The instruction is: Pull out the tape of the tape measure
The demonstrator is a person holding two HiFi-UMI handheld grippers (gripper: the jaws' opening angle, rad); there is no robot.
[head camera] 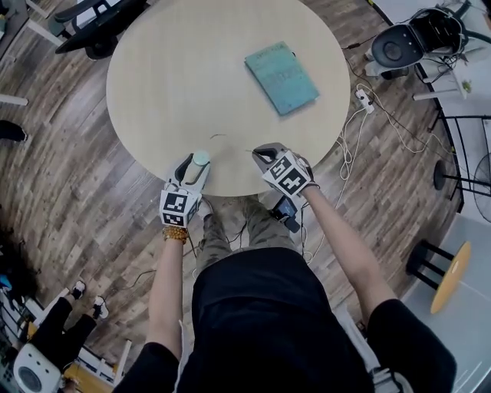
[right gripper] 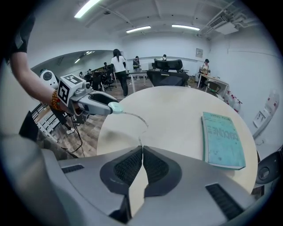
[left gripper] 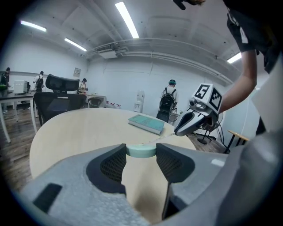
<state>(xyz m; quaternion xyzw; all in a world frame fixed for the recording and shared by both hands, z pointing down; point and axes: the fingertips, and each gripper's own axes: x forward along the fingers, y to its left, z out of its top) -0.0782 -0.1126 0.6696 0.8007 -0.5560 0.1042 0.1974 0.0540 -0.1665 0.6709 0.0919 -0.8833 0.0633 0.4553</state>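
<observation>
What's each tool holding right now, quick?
Left tool: closed on the tape measure.
Right tool: closed on the end of the tape.

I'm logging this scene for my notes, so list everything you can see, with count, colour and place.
table: one, beige, round, centre.
book: one, teal, flat on the table's far right.
tape measure: one, pale green, at the table's near edge.
tape: one, pale, partly pulled out over the table.
office chair: one, black, beyond the table, left.
stool: one, yellow seat, floor at right.
left hand-held gripper: one, grey, shut on the tape measure.
right hand-held gripper: one, grey, shut on the tape.
</observation>
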